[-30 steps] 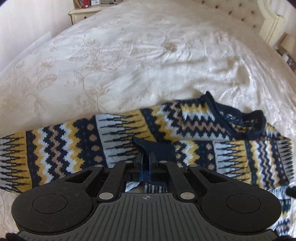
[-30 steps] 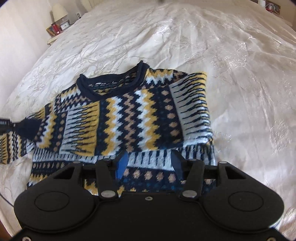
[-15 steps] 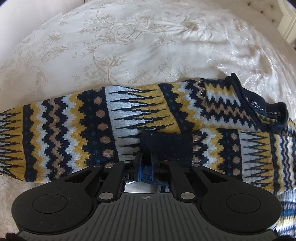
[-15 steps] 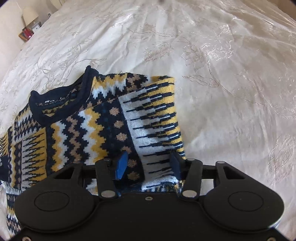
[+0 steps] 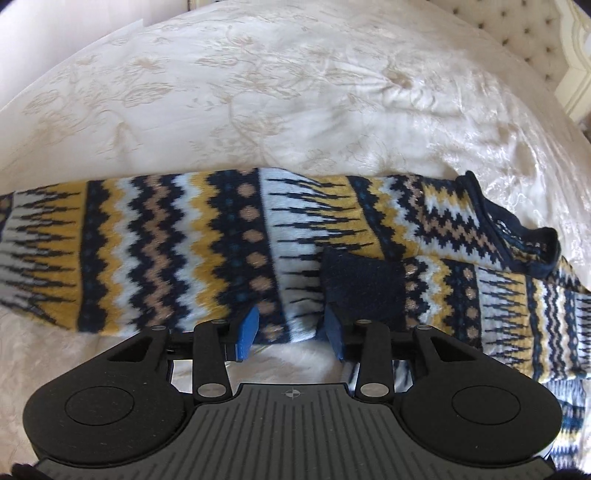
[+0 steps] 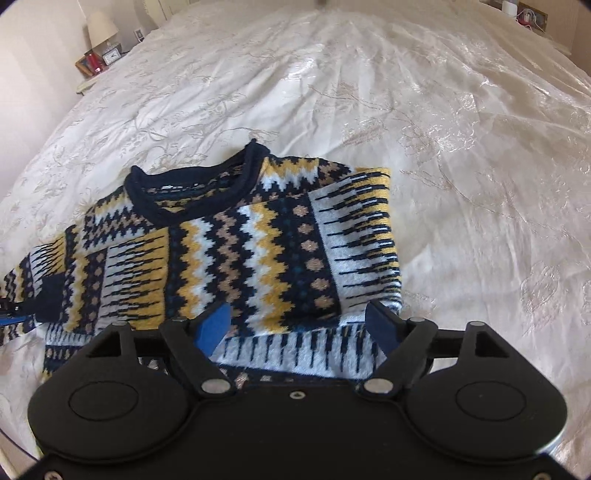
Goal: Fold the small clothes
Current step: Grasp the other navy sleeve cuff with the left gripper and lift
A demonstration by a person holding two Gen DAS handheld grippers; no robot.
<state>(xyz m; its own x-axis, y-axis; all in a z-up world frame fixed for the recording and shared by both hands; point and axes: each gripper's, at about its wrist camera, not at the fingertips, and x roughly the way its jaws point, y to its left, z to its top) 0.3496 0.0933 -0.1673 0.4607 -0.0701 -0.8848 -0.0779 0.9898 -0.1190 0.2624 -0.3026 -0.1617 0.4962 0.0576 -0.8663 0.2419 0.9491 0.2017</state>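
A small patterned sweater [image 6: 236, 251] in navy, yellow and white lies on the bed with both sleeves folded across its front. In the left wrist view the sweater [image 5: 207, 243] stretches side to side, and the navy cuff [image 5: 364, 284] of one sleeve lies flat on it. My left gripper [image 5: 291, 332] is open just short of that cuff, which lies by the right finger, and holds nothing. My right gripper [image 6: 299, 325] is open over the sweater's lower right part and holds nothing. The left gripper's tip [image 6: 11, 314] shows at the sweater's left edge in the right wrist view.
The cream embroidered bedspread [image 6: 443, 147] surrounds the sweater. A nightstand with a lamp [image 6: 99, 26], a clock and frames stands at the far left. A tufted headboard [image 5: 524, 26] is at the far right of the left wrist view.
My left gripper has opened and let go of the navy cuff, which now lies on the sweater. My right gripper has opened wider and drawn back from the sweater.
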